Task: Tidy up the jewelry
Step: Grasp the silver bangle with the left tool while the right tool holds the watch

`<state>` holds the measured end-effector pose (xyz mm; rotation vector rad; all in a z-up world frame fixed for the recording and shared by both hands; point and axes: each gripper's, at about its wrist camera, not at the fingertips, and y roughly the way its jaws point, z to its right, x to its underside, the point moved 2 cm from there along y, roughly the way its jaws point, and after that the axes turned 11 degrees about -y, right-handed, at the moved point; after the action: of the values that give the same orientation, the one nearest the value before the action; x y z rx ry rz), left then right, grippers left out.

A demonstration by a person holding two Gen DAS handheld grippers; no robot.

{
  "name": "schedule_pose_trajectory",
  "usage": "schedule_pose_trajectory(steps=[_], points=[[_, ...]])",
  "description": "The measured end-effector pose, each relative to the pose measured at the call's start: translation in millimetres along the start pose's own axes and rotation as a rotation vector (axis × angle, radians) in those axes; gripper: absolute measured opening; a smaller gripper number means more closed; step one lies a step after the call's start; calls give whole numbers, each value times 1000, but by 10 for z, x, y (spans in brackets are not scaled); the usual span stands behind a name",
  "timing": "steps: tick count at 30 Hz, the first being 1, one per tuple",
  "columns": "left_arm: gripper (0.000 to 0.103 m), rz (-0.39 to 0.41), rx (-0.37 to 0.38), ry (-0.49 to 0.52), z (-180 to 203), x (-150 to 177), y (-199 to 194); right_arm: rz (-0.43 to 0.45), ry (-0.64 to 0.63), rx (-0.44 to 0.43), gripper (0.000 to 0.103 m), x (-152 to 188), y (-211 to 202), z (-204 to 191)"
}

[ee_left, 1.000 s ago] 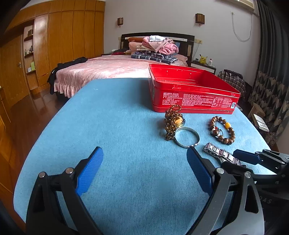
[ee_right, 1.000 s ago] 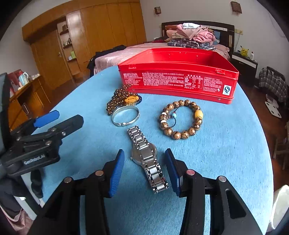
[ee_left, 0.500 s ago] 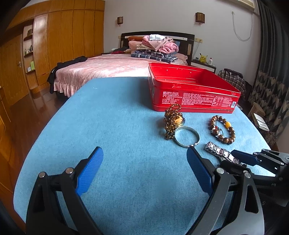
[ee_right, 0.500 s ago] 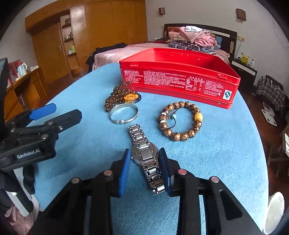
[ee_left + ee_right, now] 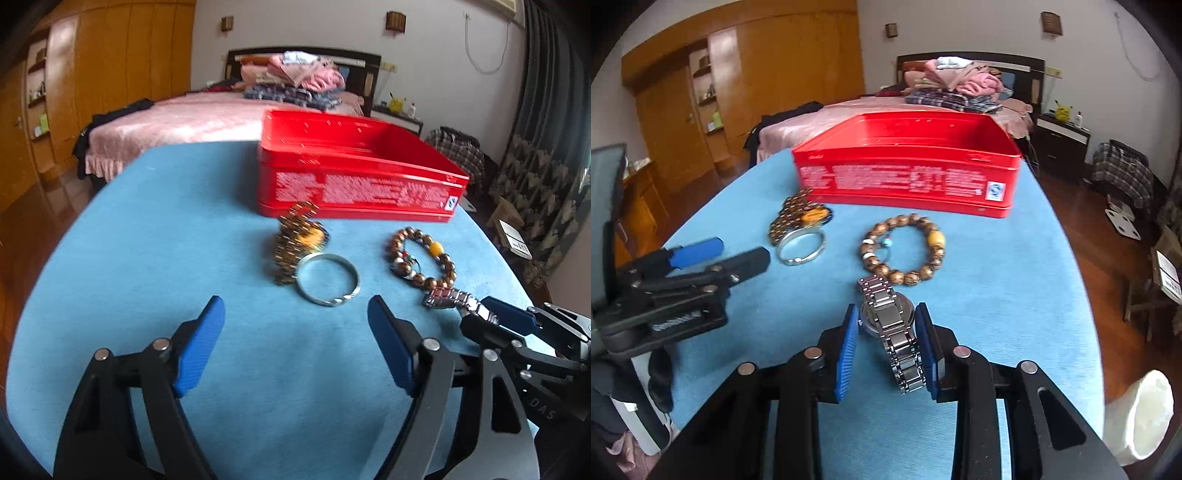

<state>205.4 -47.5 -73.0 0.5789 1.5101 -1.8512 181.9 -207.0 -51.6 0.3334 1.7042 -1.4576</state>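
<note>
An open red tin box stands at the far side of the blue table. In front of it lie a brown bead string with an orange pendant, a silver bangle and a wooden bead bracelet. My right gripper is shut on a silver watch, pads against its case. My left gripper sits just short of the bangle, jaws closing with nothing between them.
The round table's blue cloth drops off at the edges on all sides. Behind it are a pink bed with folded clothes, a wooden wardrobe and a dark nightstand. A white bin stands on the floor at the right.
My right gripper closed onto the watch and moved with it toward the bead bracelet. My left gripper moved forward toward the bangle and its jaws narrowed.
</note>
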Motion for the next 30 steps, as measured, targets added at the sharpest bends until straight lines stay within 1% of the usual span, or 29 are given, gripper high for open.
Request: schedule_pose_trajectory(steps=[3,8,14,16,18,25,30], points=[[66,-36,4,0,96,10,116,2,18,2,31,30,-16,87],[62,-90,-6,-9,189,1,280,6,42,-4,31,71,-5,162],[59,-112,-28,-2,251,-43,361,15,57,-18,31,84,16,191],[54,-117,-32,9,286,-44,373,16,62,-22,31,93,23,197],[42,-116,-38,7,279,-54,364,17,65,-24,31,101,22,197],[41,-111,-4,-10,250,-65,325,17,66,-25,31,101,22,186],[40,-94,17,-10,210,22,160,25,62,-20,31,82,-12,166]])
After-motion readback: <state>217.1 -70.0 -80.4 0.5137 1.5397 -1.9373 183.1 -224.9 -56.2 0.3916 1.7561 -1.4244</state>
